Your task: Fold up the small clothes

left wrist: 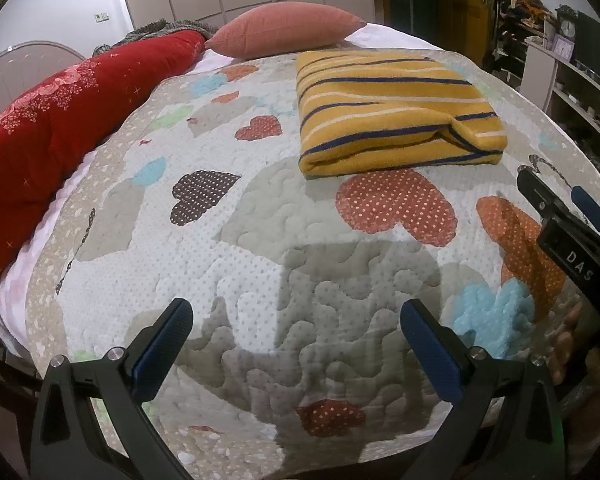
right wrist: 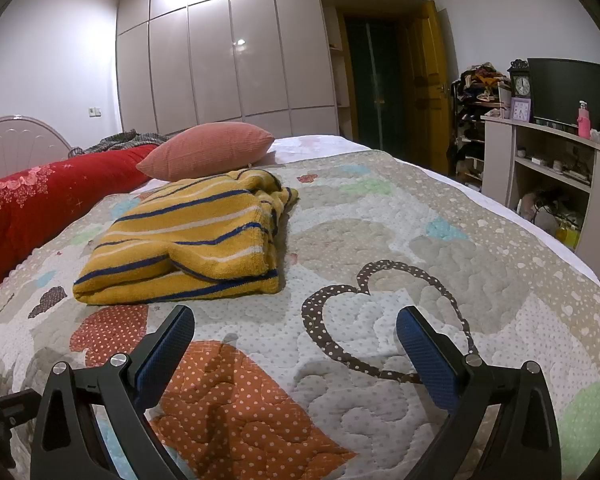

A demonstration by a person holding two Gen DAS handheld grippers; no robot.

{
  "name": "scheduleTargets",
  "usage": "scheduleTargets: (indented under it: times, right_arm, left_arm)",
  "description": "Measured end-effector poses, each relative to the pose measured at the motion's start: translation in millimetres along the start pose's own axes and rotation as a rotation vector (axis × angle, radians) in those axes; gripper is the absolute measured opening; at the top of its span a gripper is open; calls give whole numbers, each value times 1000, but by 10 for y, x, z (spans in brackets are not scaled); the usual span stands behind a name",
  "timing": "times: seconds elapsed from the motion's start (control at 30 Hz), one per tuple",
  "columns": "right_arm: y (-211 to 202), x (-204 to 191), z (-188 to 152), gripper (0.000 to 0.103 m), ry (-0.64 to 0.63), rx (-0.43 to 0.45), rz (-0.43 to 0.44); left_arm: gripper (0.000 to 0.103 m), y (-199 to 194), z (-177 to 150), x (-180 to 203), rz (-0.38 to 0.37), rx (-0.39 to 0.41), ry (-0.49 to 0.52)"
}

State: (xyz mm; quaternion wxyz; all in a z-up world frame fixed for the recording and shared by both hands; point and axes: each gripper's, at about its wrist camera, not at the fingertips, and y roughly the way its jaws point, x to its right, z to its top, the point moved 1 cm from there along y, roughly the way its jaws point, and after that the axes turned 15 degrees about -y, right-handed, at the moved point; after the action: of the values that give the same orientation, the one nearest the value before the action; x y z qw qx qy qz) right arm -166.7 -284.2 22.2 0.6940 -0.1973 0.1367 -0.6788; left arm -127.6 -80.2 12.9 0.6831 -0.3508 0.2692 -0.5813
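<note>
A yellow garment with blue and white stripes (left wrist: 392, 112) lies folded into a thick rectangle on the heart-patterned quilt (left wrist: 260, 240). It also shows in the right wrist view (right wrist: 192, 240), left of centre. My left gripper (left wrist: 296, 320) is open and empty, hovering over the quilt well in front of the garment. My right gripper (right wrist: 296, 328) is open and empty, just in front of and to the right of the garment. The right gripper also shows at the right edge of the left wrist view (left wrist: 560, 204).
A red bolster (left wrist: 68, 128) lies along the bed's left side and a pink pillow (left wrist: 288, 30) lies at the head. A shelf unit (right wrist: 548, 168) with a TV and clocks stands right of the bed. Wardrobe doors (right wrist: 228, 72) line the far wall.
</note>
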Motion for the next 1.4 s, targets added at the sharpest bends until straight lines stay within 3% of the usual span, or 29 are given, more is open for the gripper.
scheduleTargets:
  times: [0.63, 1.4]
  right_arm:
    - [-72, -216, 27, 103, -57, 14, 47]
    - [-154, -346, 70, 103, -72, 26, 74]
  left_arm:
    - [103, 85, 20, -36, -42, -46, -29]
    - [103, 77, 61, -102, -50, -37, -55]
